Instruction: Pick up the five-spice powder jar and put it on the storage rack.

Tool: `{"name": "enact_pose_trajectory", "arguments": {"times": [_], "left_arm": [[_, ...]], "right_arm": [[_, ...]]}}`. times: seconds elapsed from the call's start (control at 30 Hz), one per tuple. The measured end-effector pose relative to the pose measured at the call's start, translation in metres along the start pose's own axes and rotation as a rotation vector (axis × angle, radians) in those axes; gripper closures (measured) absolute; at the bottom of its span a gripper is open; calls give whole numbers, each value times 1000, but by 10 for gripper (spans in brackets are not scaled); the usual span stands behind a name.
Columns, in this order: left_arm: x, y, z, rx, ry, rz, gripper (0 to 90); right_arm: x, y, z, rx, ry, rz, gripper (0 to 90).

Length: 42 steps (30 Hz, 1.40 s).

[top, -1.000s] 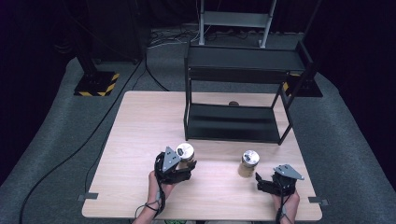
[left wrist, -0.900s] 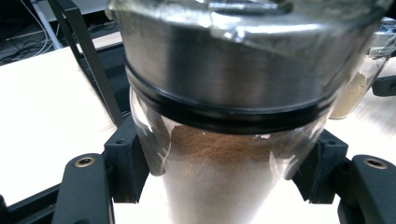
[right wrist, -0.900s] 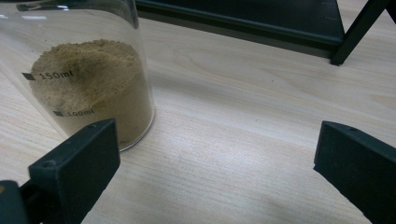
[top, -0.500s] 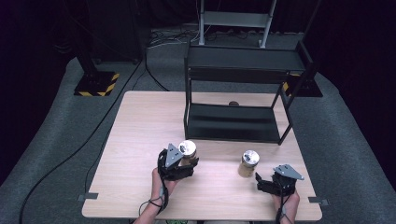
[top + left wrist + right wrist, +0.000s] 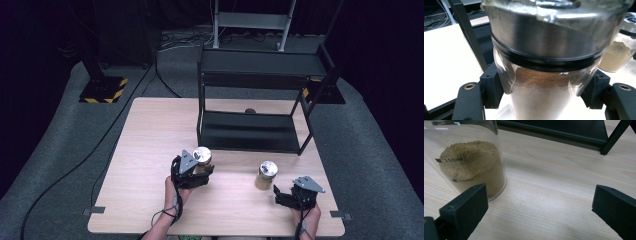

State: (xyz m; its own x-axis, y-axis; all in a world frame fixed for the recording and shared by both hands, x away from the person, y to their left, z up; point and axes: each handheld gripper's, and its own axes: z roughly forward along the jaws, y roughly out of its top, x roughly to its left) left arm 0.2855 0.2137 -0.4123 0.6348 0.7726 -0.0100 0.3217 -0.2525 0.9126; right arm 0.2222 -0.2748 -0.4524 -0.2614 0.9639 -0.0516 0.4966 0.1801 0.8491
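Observation:
A glass jar with a metal lid and brown powder inside sits between the jaws of my left gripper, which is shut on it. From above, this jar and the left gripper are at the table's front, left of centre. A second jar, holding tan powder, stands on the table to the right. My right gripper rests just right of it near the front edge. In the right gripper view that jar stands ahead and left of the open right gripper, outside its jaws.
A black two-level metal rack stands at the back of the wooden table; its lower shelf lies just beyond the jars. A small dark object lies behind the rack. Dark floor and cables surround the table.
My left gripper has shifted slightly toward the rack with the jar in it. The right gripper and the second jar have stayed put.

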Motion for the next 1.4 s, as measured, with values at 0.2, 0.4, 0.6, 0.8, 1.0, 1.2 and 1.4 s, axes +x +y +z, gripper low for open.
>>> {"name": "enact_pose_trajectory", "arguments": {"times": [0.2, 0.4, 0.6, 0.8, 1.0, 1.2, 1.4], "left_arm": [[2, 3, 4, 3, 4, 1, 314], [3, 6, 8, 5, 5, 3, 314], [4, 8, 12, 1, 7, -6, 314], [7, 12, 16, 6, 3, -7, 314], [10, 14, 22, -1, -9, -8, 314], [10, 17, 27, 5, -13, -4, 314], [10, 21, 33, 7, -14, 2, 314]], "right_arm": [[0, 0, 0, 3, 2, -2, 0], [0, 0, 0, 1, 0, 0, 0], [0, 1, 0, 3, 2, -1, 0], [0, 1, 0, 4, 2, -1, 0], [0, 1, 1, 8, 1, -5, 0], [1, 2, 1, 9, -1, -7, 0], [1, 2, 1, 13, 1, -7, 0]]}}
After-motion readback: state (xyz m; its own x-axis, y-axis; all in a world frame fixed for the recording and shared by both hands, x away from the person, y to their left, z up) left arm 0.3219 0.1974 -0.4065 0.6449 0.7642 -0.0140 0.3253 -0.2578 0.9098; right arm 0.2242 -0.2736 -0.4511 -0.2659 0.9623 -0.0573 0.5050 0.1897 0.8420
